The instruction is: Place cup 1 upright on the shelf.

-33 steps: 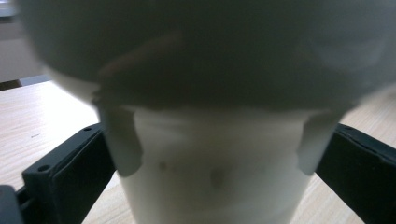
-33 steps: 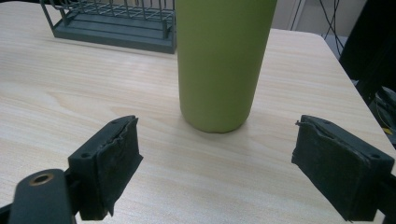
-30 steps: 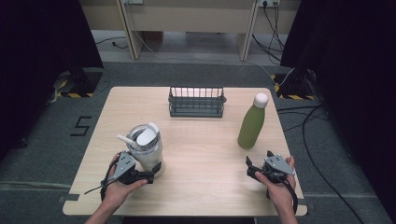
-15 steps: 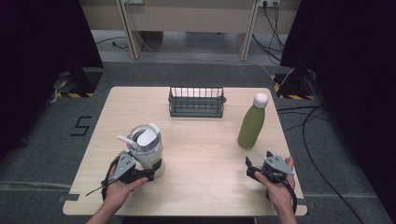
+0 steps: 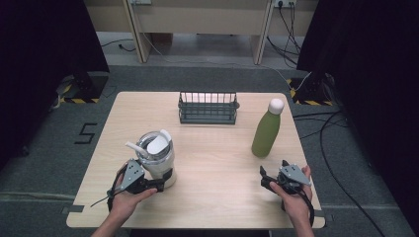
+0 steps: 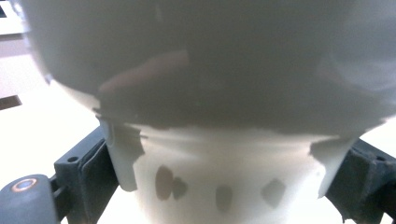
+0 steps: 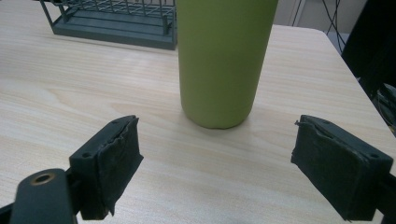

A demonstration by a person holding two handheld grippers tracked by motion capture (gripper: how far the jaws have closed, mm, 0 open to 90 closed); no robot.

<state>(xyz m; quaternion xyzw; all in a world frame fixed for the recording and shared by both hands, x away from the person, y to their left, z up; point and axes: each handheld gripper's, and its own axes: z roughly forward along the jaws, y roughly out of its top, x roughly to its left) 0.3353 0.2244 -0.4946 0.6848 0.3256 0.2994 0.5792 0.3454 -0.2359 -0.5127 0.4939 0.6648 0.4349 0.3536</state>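
**Left claw at the tumbler's base, right claw wide before the green bottle**

On the pale wooden counter [image 5: 212,163] a steel tumbler [image 5: 157,158] with a white lid and a white straw stands upright near the person's left front corner. The left claw [image 5: 157,185] lies level at the foot of the tumbler. In the left gripper view the tumbler's white lower body [image 6: 224,177] sits between the two black jaws, with the pads [image 6: 95,161] close against its sides; whether they press on it or merely flank it cannot be told from the blurred close-up. No brand or lettering can be read on the tumbler.

The right claw [image 5: 272,174] rests near the person's right front edge of the counter, pointing toward a green bottle [image 5: 266,132] with a white cap, which stands upright just beyond it. In the right gripper view the jaws stand wide with nothing between them, and the green bottle [image 7: 224,60] is ahead of the pads, apart from them. Its matte side shows no label.

A dark wire rack [image 5: 208,107] sits at the far middle of the counter, well apart from both claws. On the floor left of the counter a marking reads "5" [image 5: 86,133].
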